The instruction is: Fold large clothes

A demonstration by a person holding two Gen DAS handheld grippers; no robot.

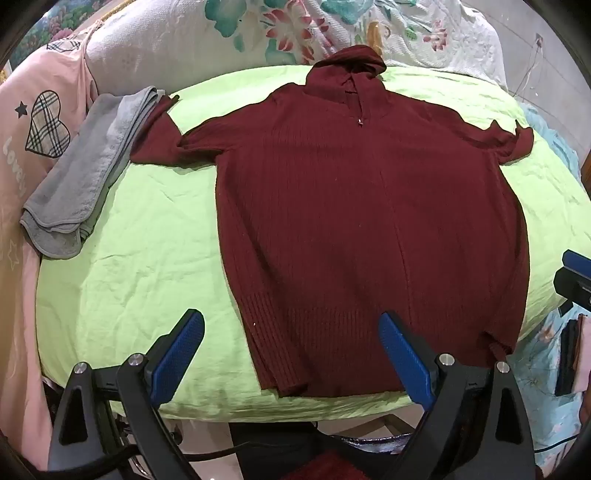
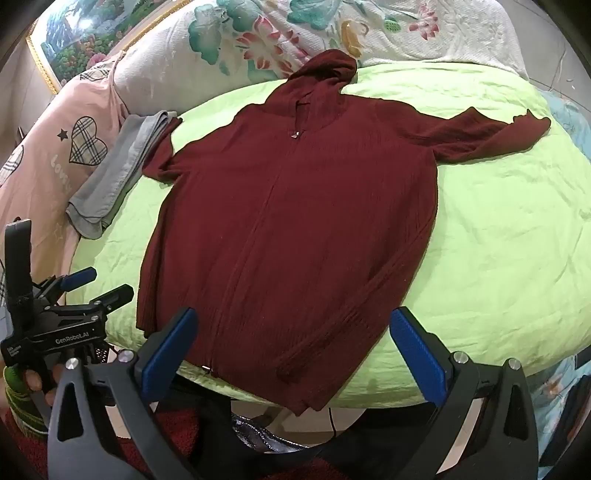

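Note:
A dark red knitted zip hoodie [image 1: 354, 206] lies spread flat, front up, on a light green sheet [image 1: 140, 258], hood at the far side and both sleeves out sideways. It also shows in the right wrist view [image 2: 295, 229]. My left gripper [image 1: 291, 332] is open and empty, held above the hoodie's near hem at its left corner. My right gripper [image 2: 295, 328] is open and empty, above the near hem toward the right. The left gripper also shows at the left edge of the right wrist view [image 2: 96, 284].
A folded grey towel [image 1: 81, 181] lies at the sheet's left edge, under the left sleeve's cuff. A pink pillow with plaid hearts [image 1: 40, 122] is at the left and a floral quilt [image 1: 295, 26] at the back. The near edge of the sheet [image 2: 406, 391] drops off to the floor.

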